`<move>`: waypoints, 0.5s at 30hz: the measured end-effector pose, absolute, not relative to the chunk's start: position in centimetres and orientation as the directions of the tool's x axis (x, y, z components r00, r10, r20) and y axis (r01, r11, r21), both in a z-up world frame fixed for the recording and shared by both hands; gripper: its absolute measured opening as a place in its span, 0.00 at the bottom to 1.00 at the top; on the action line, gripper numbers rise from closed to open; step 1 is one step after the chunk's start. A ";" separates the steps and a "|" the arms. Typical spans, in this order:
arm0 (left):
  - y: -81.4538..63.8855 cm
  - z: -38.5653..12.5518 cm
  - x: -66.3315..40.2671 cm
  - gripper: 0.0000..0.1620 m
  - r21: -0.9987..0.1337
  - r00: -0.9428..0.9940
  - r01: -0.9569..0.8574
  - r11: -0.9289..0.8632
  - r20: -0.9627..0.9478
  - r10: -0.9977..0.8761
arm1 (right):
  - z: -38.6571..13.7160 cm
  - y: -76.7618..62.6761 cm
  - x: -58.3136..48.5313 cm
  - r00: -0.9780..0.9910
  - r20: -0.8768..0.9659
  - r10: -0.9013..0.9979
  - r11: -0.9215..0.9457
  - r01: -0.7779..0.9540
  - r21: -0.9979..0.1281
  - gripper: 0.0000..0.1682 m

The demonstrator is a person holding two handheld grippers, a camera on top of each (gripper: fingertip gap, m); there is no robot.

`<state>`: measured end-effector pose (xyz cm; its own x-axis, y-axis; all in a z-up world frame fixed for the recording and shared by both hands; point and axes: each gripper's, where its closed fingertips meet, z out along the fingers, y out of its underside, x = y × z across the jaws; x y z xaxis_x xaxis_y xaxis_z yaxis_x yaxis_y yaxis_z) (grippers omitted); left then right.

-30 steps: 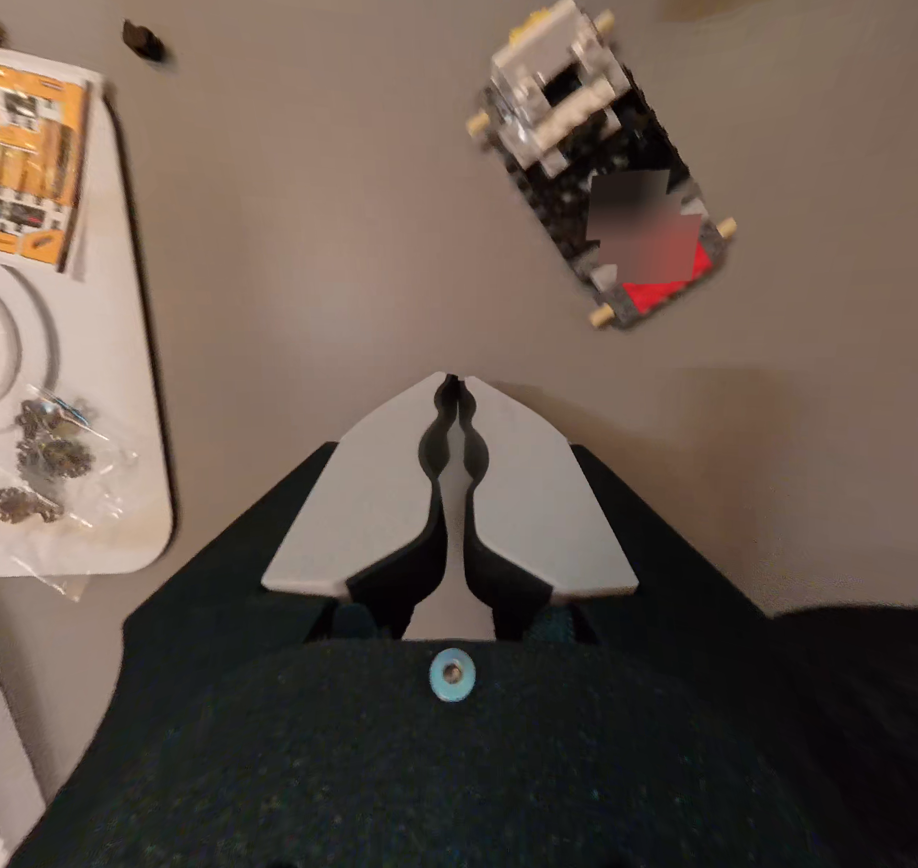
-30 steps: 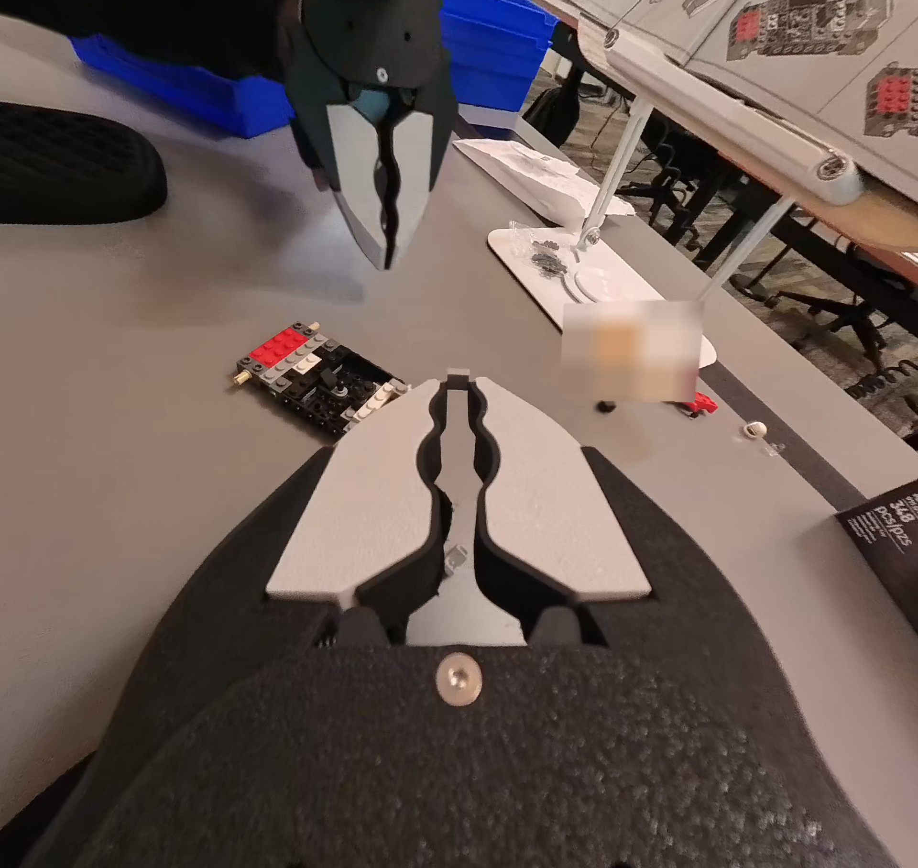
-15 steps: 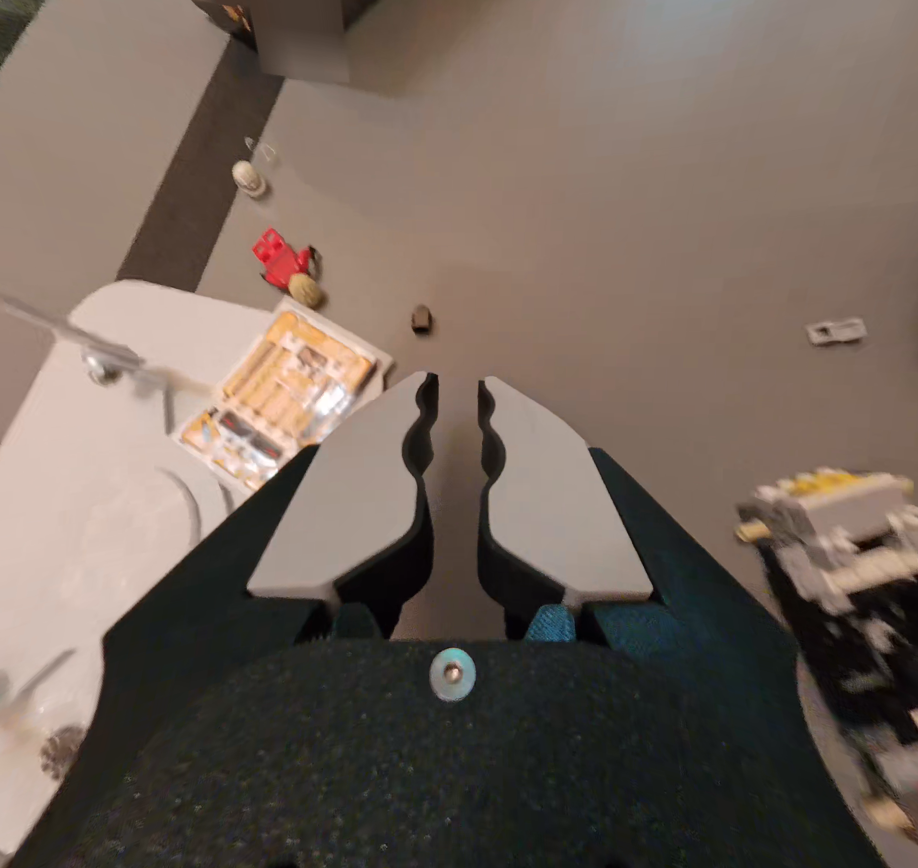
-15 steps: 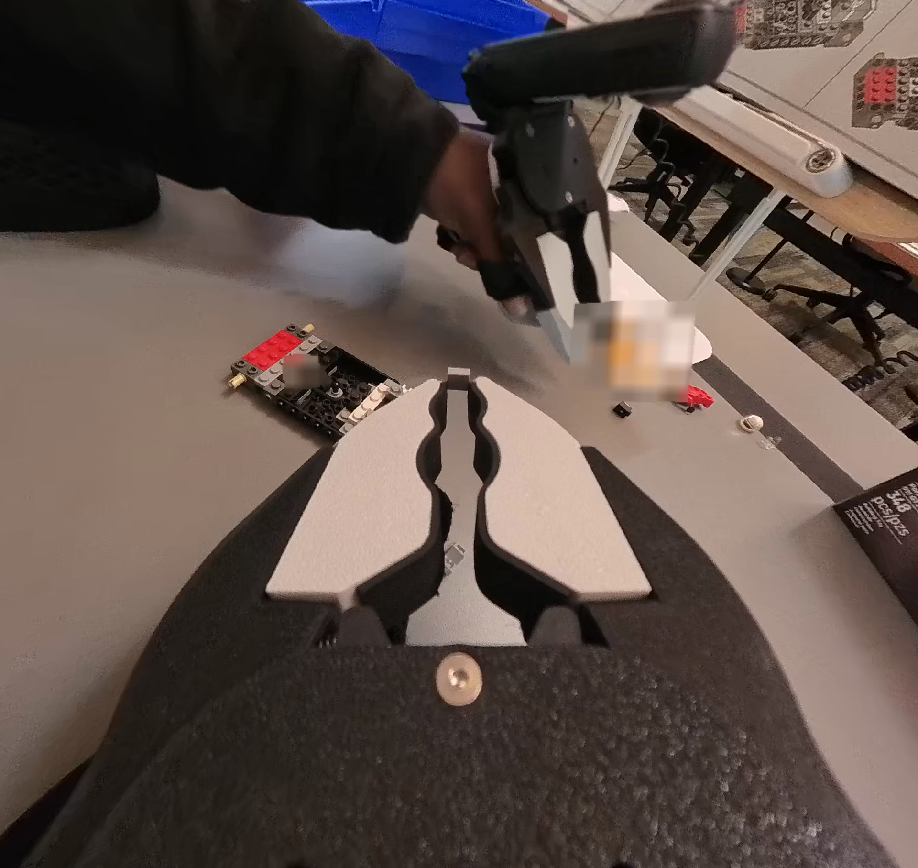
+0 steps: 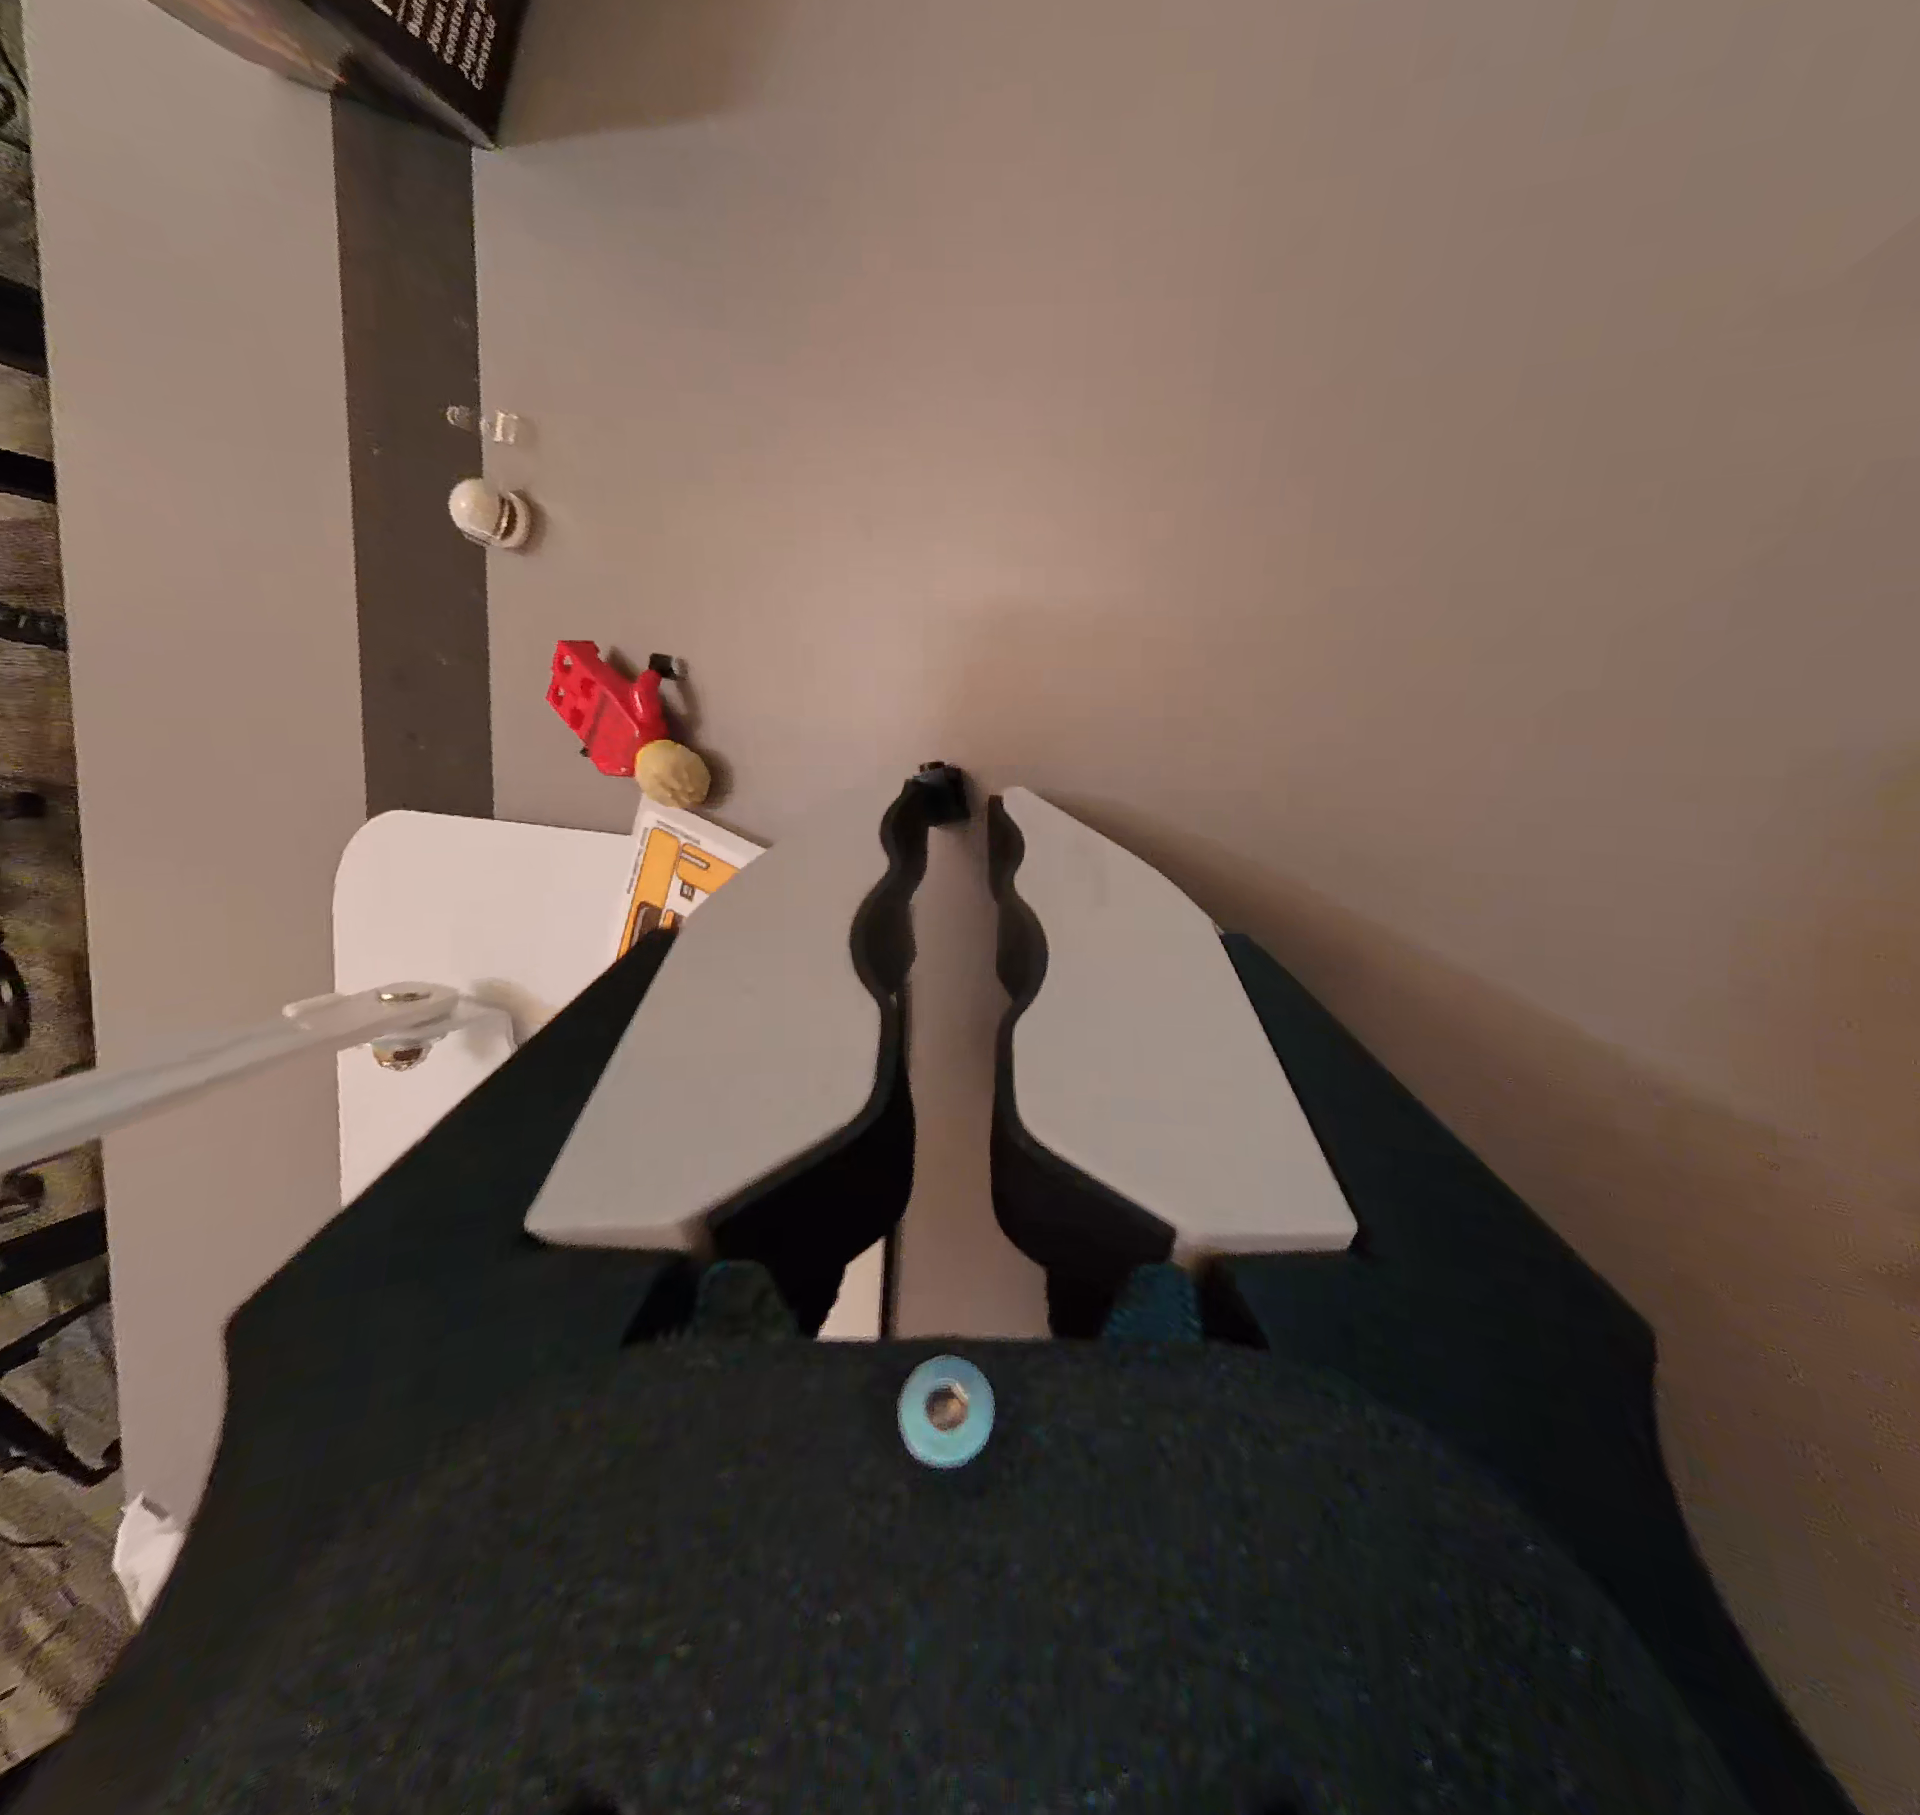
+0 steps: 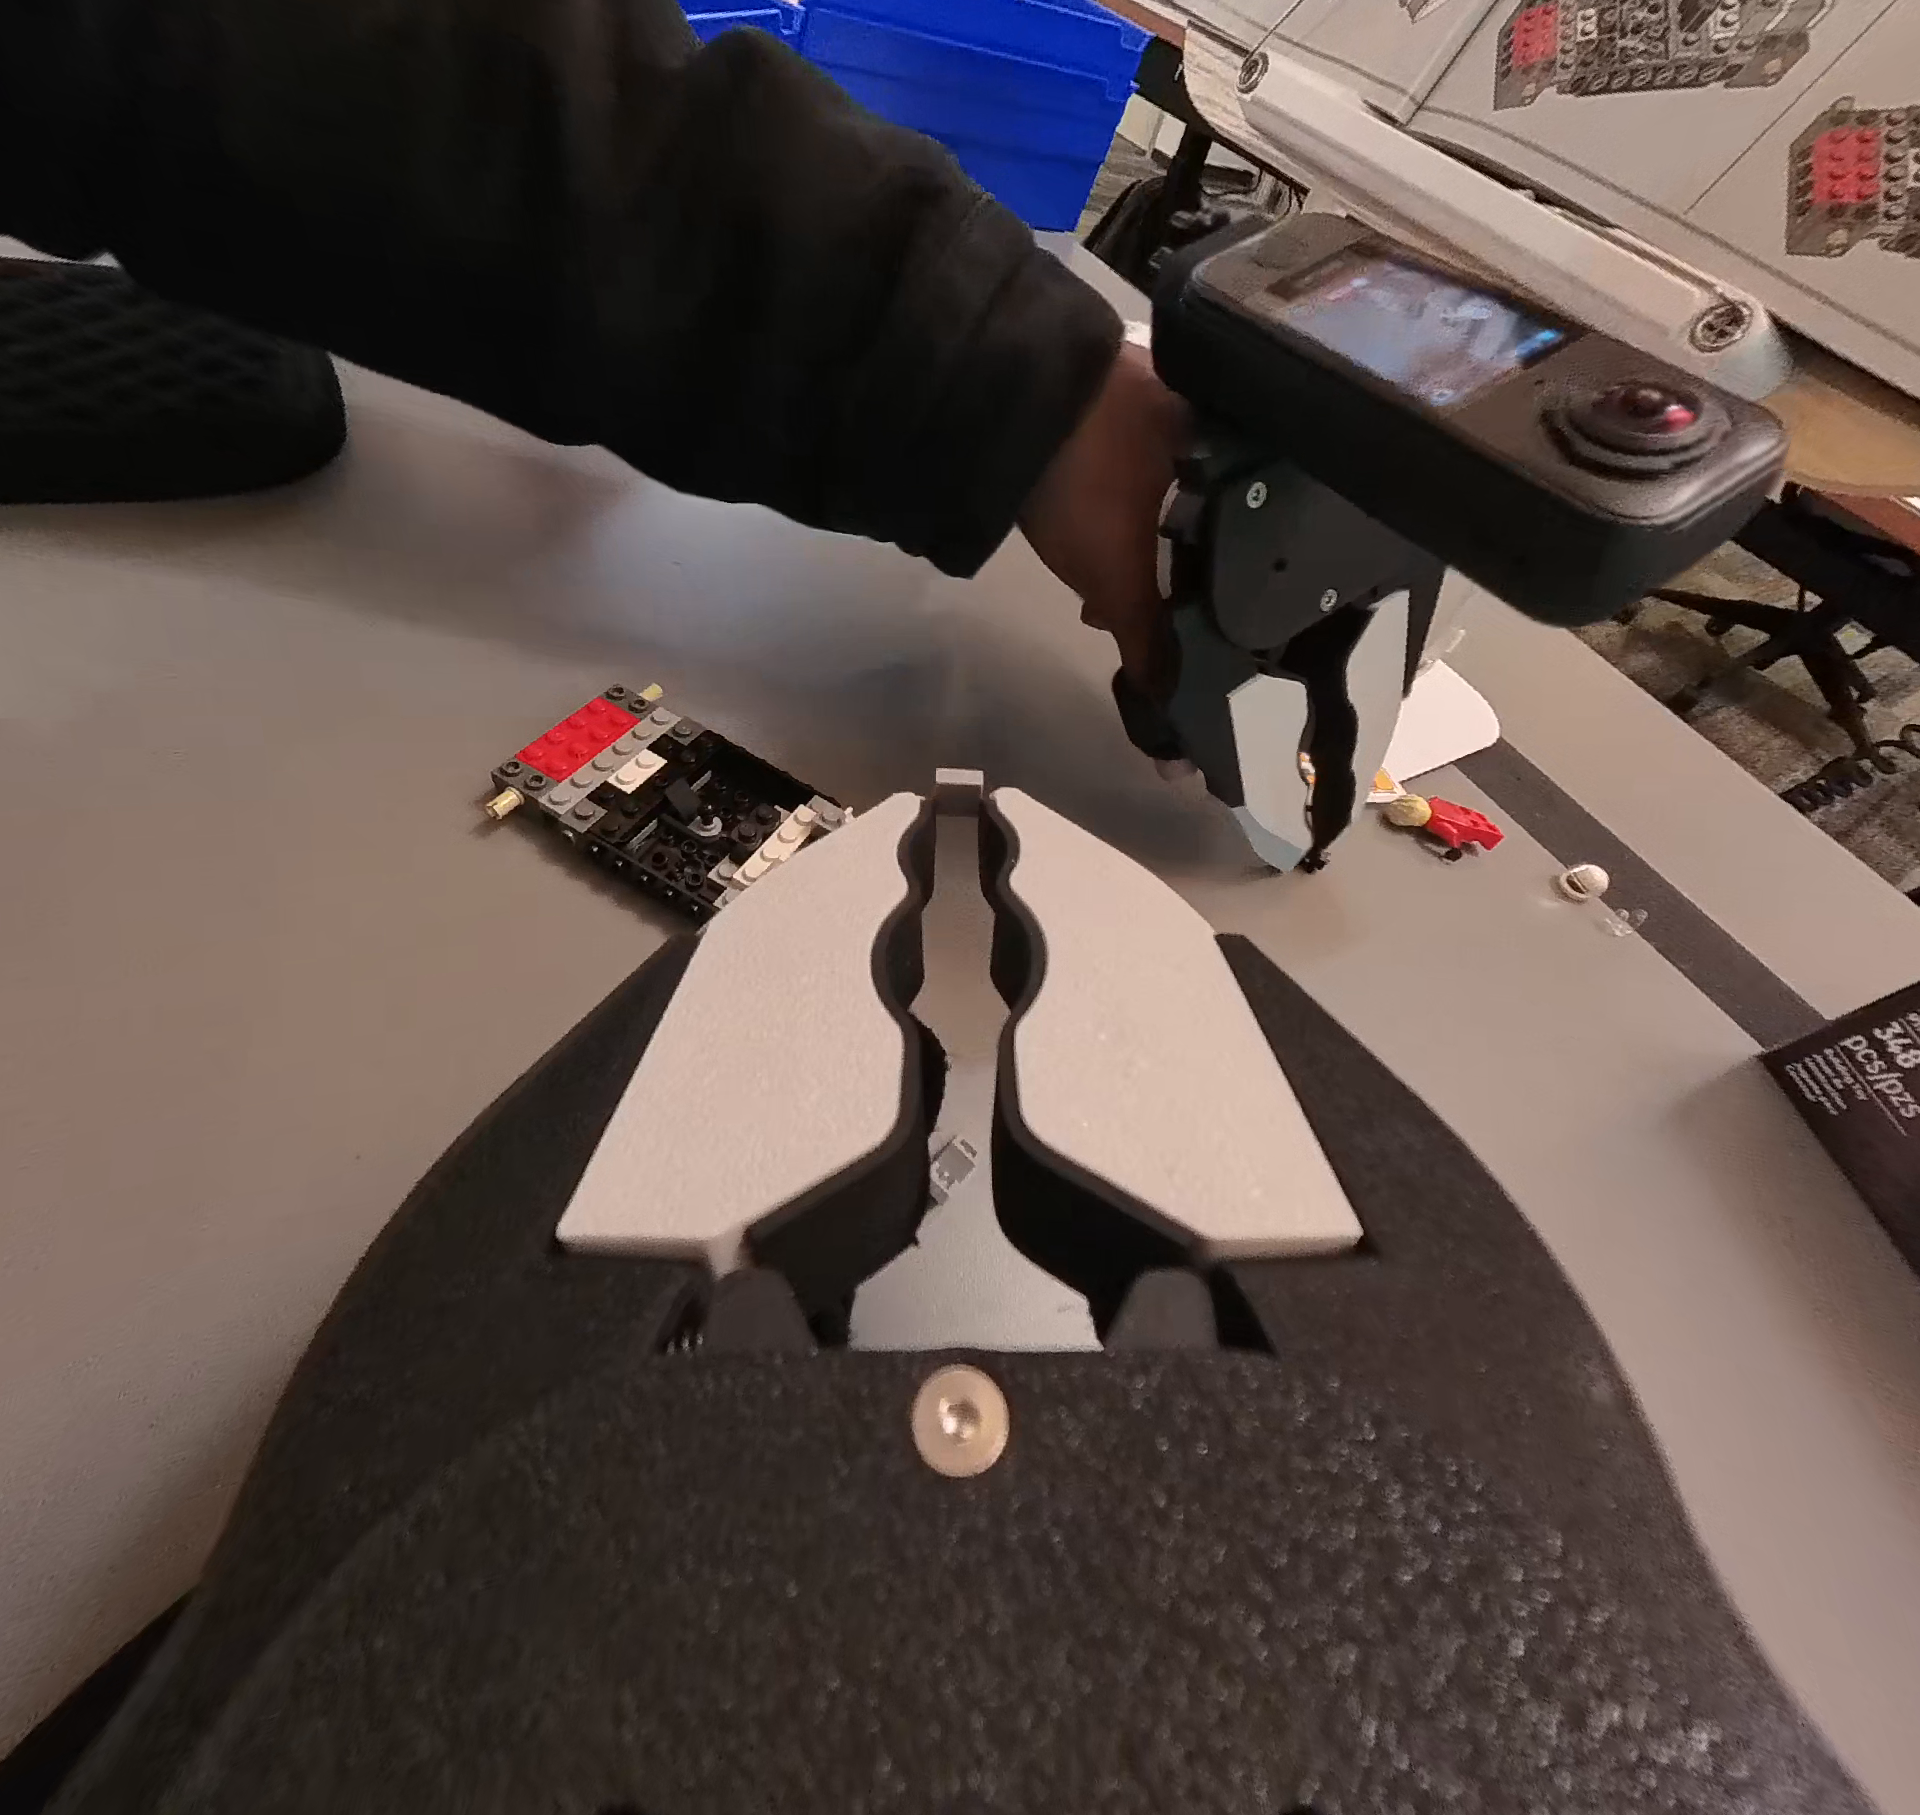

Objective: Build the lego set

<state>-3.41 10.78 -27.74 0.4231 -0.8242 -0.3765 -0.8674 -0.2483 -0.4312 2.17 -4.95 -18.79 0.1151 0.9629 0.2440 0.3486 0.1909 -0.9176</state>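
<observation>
The partly built lego model [image 6: 665, 799], black with a red plate and grey and white parts, lies on the grey table left of my right gripper. My right gripper [image 6: 958, 799] is shut on a small light grey piece [image 6: 958, 780] at its tips. My left gripper [image 5: 951, 809] is low over the table with its jaws a little apart around a small black piece [image 5: 940, 791]. I cannot tell if the piece touches the pads. The left gripper also shows in the right wrist view [image 6: 1304, 856], tips down on the table, held by a hand in a black sleeve.
A red piece with a tan round part [image 5: 613, 716], a white round piece [image 5: 483, 513] and a clear piece [image 5: 494, 425] lie left of the left gripper. A white stand base [image 5: 457, 913] carries a sticker sheet [image 5: 675, 872]. Also here: a black box [image 6: 1860, 1090], blue bins [image 6: 935, 30], an instruction sheet [image 6: 1662, 30]. One gripper's finger ends stand about 20 centimetres off the other's.
My left gripper swung away from above the model, opened, and came down around the small black piece by the stand base. My right gripper has held still with its grey piece.
</observation>
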 end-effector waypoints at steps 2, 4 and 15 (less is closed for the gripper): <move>10.9 -27.8 -3.4 0.07 -0.430 0.429 -0.864 -0.261 -0.358 -0.829 | -18.8 -5.0 2.2 0.115 0.244 0.963 0.190 0.349 -0.918 0.04; 11.0 -27.8 -3.4 0.07 -0.427 0.427 -0.865 -0.264 -0.348 -0.835 | -18.7 -5.0 2.2 0.114 0.241 0.964 0.189 0.347 -0.919 0.04; 12.0 -27.9 -3.9 0.06 -0.417 0.475 -0.843 -0.340 -0.279 -0.834 | -18.7 -5.0 2.2 0.113 0.237 0.965 0.186 0.344 -0.920 0.04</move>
